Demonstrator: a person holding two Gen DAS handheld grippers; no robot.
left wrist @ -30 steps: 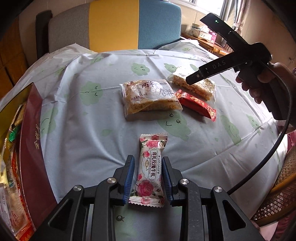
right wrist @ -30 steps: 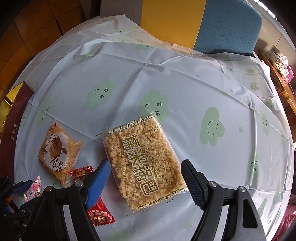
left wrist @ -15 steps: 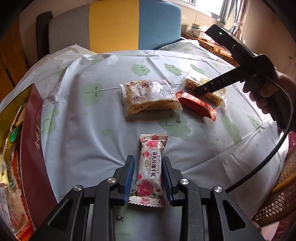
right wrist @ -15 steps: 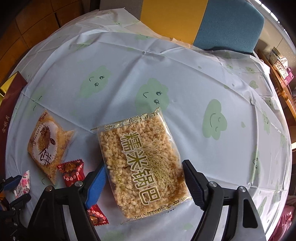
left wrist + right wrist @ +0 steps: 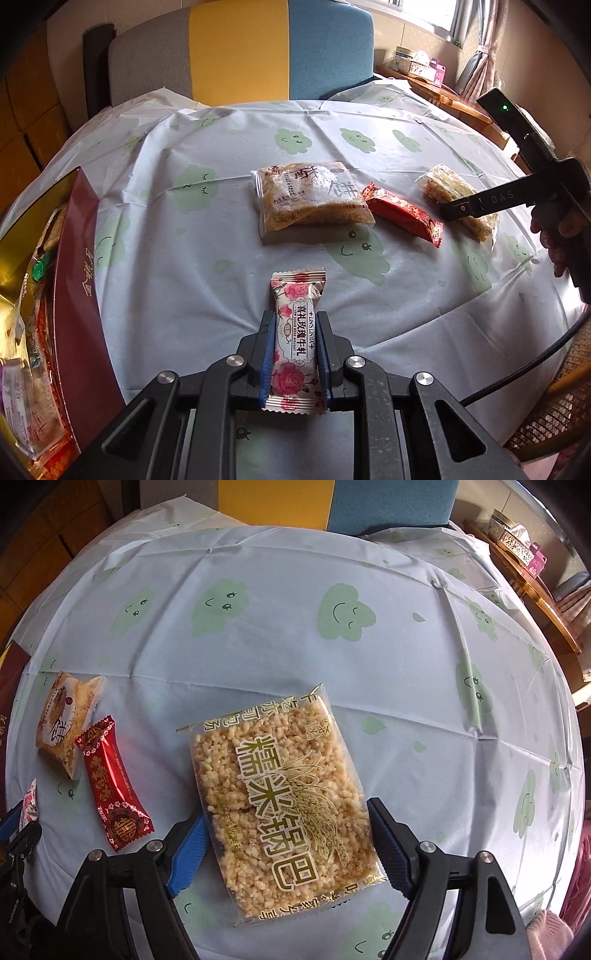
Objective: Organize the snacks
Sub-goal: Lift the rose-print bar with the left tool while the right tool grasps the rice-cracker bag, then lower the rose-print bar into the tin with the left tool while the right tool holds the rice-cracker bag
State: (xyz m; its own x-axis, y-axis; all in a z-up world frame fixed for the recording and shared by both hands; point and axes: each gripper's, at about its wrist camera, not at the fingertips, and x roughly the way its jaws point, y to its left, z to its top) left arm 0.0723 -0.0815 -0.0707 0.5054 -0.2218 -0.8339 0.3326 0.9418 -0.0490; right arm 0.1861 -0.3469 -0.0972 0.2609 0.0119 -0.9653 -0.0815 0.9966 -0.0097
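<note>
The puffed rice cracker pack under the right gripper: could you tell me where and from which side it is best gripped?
Grip the rice cracker pack across its two long side edges, near its lower half, coming down from above. It lies flat on the tablecloth, and the open right gripper already straddles that width, with one finger at each edge.

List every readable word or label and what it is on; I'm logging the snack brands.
"LINS UNIJA": rose nougat packet in the left gripper.
"糯米锅巴": rice cracker pack between the right gripper fingers.
"酥饼": pastry bag.
"DAS": right gripper's side.
Red candy wrapper, maroon box: characters unreadable.
</note>
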